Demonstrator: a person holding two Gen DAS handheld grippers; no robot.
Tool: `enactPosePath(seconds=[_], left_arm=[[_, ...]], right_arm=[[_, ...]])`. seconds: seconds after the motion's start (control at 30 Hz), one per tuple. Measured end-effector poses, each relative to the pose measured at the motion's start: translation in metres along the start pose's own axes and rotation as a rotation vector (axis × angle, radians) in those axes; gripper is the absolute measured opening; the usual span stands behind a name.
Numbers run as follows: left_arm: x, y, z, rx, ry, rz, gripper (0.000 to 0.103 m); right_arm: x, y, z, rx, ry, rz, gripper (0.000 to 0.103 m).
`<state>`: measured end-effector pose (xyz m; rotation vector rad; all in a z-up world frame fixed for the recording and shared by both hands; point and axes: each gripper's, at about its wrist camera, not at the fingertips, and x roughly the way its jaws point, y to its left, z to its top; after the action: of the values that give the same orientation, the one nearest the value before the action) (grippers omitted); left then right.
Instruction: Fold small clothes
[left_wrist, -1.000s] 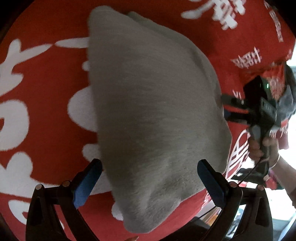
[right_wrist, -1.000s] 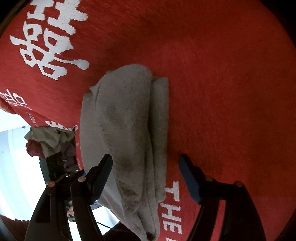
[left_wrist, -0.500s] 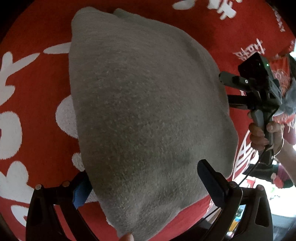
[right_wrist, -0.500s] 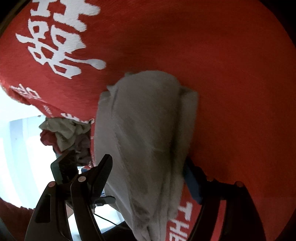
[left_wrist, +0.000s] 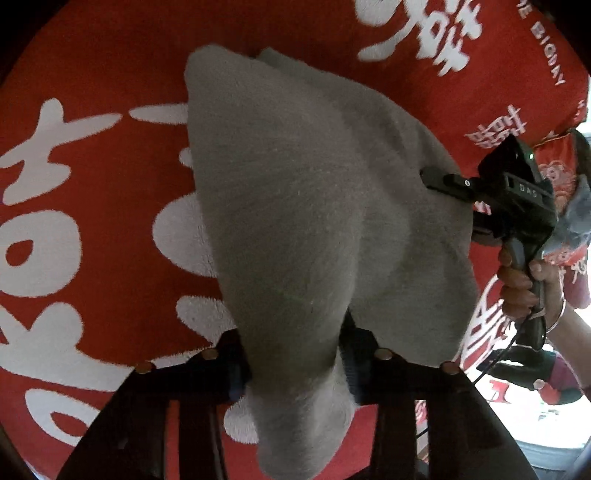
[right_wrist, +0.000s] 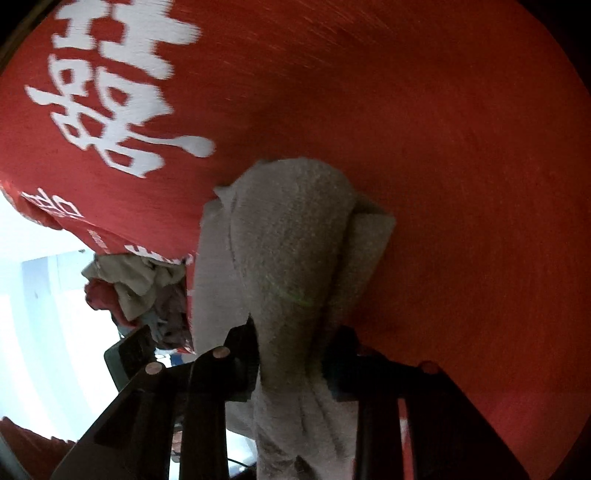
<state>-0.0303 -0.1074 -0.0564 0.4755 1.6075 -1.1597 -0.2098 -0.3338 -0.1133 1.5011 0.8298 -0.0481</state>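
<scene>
Plain grey towel (left_wrist: 295, 206), red cloth (left_wrist: 92, 92) with white characters, black tongs (left_wrist: 295, 363)

Cloth (left_wrist: 295, 206) laid on printed cover (left_wrist: 92, 206), one end gathered between left gripper (left_wrist: 293, 363) pads. Right gripper (left_wrist: 439, 188) set at cloth's right edge, hand (left_wrist: 524, 284) behind it. Clothes pile (right_wrist: 136, 291) seen left of cloth, past cover's edge. Right gripper's jaws closed over cloth's other end.
</scene>
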Motion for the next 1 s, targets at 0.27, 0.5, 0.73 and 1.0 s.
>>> enactPosePath(seconds=[0.27,0.5,0.73,1.0], left_arm=[[-0.040,0.003,-0.024,0.033,-0.065,-0.072,0.040],[-0.081,0.017,-0.066,0.066,-0.105,-0.056,0.040],[-0.122,0.038,-0.111,0.051,-0.156,0.013,0.040],[-0.091,0.103,-0.151,-0.069,-0.105,0.149,0.040]], right_arm=[[-0.009,0.036,-0.027,-0.015,-0.039,0.042,0.029],[0.002,0.077,-0.071,-0.058,-0.057,0.049,0.029],[0.032,0.108,-0.107,-0.098,-0.046,0.085,0.029],[0.105,0.104,-0.129,-0.138,0.070,-0.058,0.029]])
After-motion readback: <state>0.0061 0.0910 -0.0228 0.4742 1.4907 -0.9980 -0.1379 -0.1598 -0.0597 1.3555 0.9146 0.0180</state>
